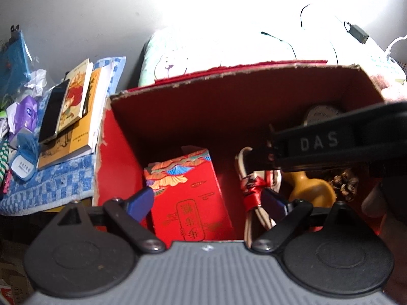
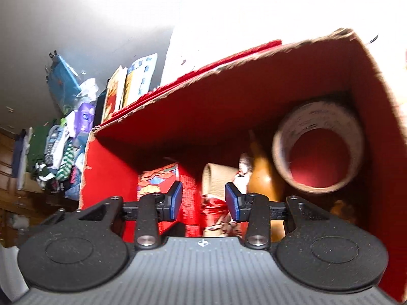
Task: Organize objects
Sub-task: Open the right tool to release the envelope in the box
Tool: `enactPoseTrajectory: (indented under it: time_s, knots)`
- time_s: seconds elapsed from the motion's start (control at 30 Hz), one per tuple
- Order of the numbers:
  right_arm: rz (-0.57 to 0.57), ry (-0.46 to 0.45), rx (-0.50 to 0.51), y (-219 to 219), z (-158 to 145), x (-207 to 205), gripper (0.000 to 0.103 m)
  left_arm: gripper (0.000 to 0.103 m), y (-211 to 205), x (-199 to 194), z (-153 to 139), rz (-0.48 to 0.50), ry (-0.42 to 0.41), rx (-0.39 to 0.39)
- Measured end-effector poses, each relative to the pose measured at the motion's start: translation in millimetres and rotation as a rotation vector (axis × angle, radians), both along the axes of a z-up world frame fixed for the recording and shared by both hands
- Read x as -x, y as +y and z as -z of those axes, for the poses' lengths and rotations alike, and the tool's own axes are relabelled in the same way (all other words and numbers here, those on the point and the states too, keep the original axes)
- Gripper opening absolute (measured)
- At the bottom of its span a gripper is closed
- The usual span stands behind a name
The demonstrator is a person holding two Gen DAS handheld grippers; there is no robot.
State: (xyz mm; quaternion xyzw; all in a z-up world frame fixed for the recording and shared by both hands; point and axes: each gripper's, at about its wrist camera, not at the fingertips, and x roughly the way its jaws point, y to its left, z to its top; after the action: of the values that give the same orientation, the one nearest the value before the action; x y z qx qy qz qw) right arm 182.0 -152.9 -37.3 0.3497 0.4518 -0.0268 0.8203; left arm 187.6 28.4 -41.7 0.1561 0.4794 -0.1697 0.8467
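— Two grippers over the red carton [image 1: 119, 167], then. What are they holding?

— Nothing. My left gripper [image 1: 212, 200] is spread wide above the carton's near side, pads empty. My right gripper [image 2: 203, 199] is about half open, also empty, dipped in from the carton's right.

— What's inside the carton?

— Nearest, against its left wall, a red patterned gift box [image 1: 188, 195]. Beside that, a coiled cord tied with red ribbon [image 1: 251, 190], then a yellow gourd [image 1: 310, 190]. Farther back, in the carton's right corner, a roll of tape [image 2: 318, 147].

— And beyond the carton?

— Left of it, books [image 1: 76, 106] stacked on a blue checked cloth [image 1: 51, 185].
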Motion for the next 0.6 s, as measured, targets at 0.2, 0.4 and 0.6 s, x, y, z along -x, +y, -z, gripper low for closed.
enactPoseTrajectory:
  time_s: [0.2, 0.4, 0.6]
  knots:
    - [0.045, -0.009, 0.138, 0, -13, 18, 0.042, 0.092, 0, 6, -7, -0.017, -0.004, 0.006]
    - [0.079, -0.024, 0.249, 2, -25, 32, 0.044, 0.092, 3, 16, -13, -0.035, -0.008, 0.012]
    - [0.097, -0.049, 0.318, 8, -35, 48, 0.051, 0.092, 9, 26, -23, -0.049, -0.025, 0.033]
